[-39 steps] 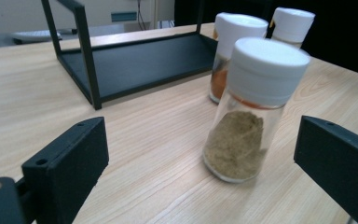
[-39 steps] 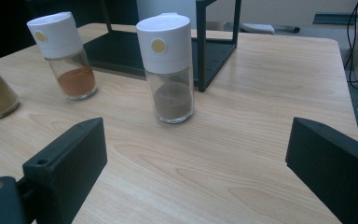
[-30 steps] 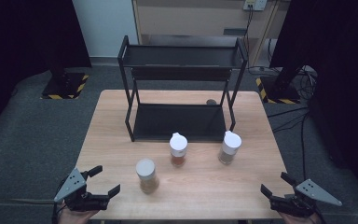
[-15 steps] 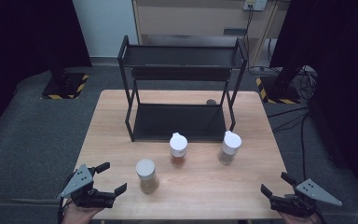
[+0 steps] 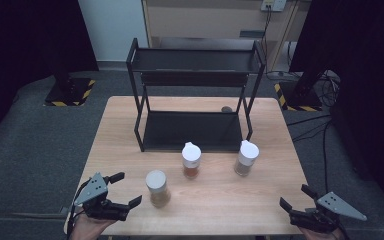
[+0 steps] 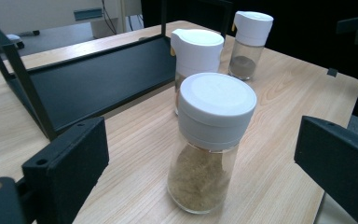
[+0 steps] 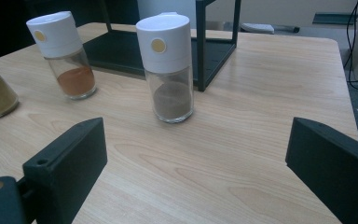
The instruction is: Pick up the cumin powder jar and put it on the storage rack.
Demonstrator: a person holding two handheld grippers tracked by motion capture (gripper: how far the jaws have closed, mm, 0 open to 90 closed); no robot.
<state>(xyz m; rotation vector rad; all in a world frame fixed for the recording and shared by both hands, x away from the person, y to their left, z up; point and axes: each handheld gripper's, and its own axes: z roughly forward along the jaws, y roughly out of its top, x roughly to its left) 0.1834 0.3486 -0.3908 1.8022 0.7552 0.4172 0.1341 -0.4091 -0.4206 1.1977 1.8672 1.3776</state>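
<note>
The spice jar [image 6: 210, 140] stands upright just ahead of our left gripper [image 5: 121, 189], between its wide-open jaws, untouched; our right gripper [image 5: 297, 197] gapes too.

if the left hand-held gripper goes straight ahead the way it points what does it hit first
Most likely the clear glass jar with the round white lid and tan powder, which stands centred between the open jaws of the left hand-held gripper.

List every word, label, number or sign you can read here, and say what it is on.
None can be read.
The three spice jars carry no printed labels; two caps bear only a plain yellow dot.
The black rack and wooden table are unmarked.
The black-and-yellow floor stripes have no text.
</note>
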